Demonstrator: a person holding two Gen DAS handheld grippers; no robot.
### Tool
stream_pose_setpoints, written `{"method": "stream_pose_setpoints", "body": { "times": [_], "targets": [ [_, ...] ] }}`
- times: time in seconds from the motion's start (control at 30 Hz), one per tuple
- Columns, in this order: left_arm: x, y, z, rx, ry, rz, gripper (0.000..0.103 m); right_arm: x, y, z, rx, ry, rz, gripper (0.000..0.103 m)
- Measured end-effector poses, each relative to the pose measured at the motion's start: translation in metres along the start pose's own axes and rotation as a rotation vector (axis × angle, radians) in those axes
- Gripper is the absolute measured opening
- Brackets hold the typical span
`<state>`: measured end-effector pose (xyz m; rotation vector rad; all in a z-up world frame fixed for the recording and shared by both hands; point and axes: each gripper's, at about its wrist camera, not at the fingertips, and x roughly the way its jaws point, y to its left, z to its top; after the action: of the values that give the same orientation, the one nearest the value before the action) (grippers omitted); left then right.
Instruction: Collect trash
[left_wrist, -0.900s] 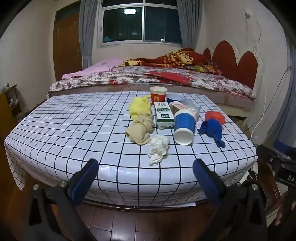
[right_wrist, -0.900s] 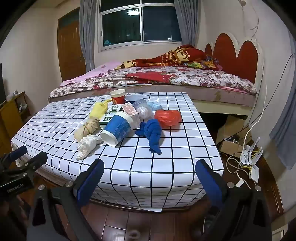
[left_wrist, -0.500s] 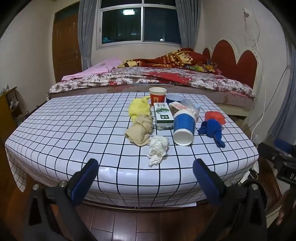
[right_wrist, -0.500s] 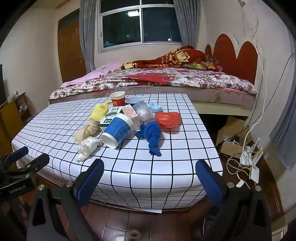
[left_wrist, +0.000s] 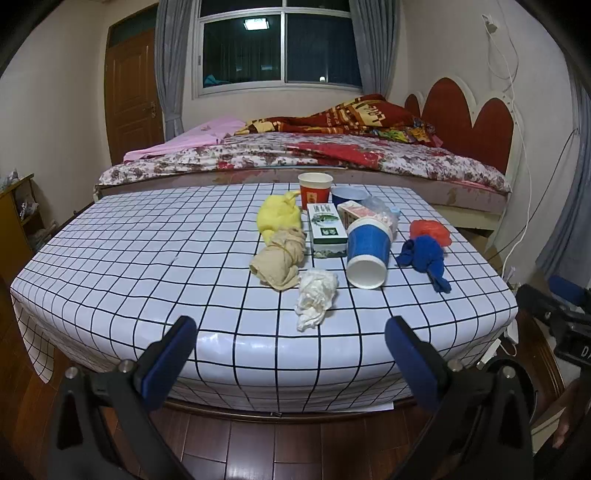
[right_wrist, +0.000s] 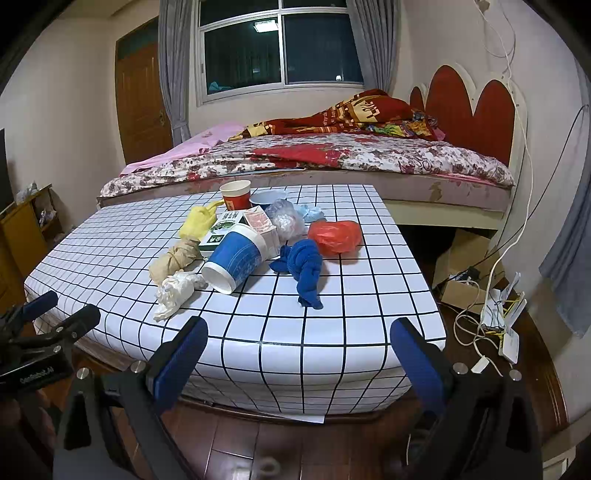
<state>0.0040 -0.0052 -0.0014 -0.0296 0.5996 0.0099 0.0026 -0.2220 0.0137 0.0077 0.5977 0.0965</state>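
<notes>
A pile of trash lies on the checked table (left_wrist: 129, 258) (right_wrist: 332, 317): a tipped blue paper cup (left_wrist: 367, 254) (right_wrist: 236, 258), a crumpled white tissue (left_wrist: 316, 295) (right_wrist: 177, 290), a beige rag (left_wrist: 280, 258) (right_wrist: 173, 258), a yellow rag (left_wrist: 277, 218) (right_wrist: 199, 221), a green box (left_wrist: 327, 230), a blue sock (left_wrist: 424, 258) (right_wrist: 304, 267), a red bag (left_wrist: 430, 230) (right_wrist: 336, 236) and a red cup (left_wrist: 314, 190) (right_wrist: 236, 195). My left gripper (left_wrist: 291, 354) stands open before the table's near edge, nothing between its fingers. My right gripper (right_wrist: 299, 358) is open too, short of the near right corner.
A bed (left_wrist: 332, 158) with a flowered cover runs behind the table. Cables, a white router (right_wrist: 511, 339) and a cardboard box (right_wrist: 469, 266) lie on the wooden floor at the right. A wooden shelf (left_wrist: 14, 221) stands at the left wall.
Both views have crept slightly nearer to the table and its pile. Nothing on the table has moved, and both grippers stay wide apart.
</notes>
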Motion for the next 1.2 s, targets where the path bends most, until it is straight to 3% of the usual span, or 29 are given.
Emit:
{"method": "stream_pose_setpoints", "body": {
  "times": [1.2],
  "targets": [
    [0.0021,0.0063,-0.0059,0.001,0.001,0.001,0.102,0.0058,0.0014,-0.0061,0.009,0.013,0.021,0.100]
  ]
}}
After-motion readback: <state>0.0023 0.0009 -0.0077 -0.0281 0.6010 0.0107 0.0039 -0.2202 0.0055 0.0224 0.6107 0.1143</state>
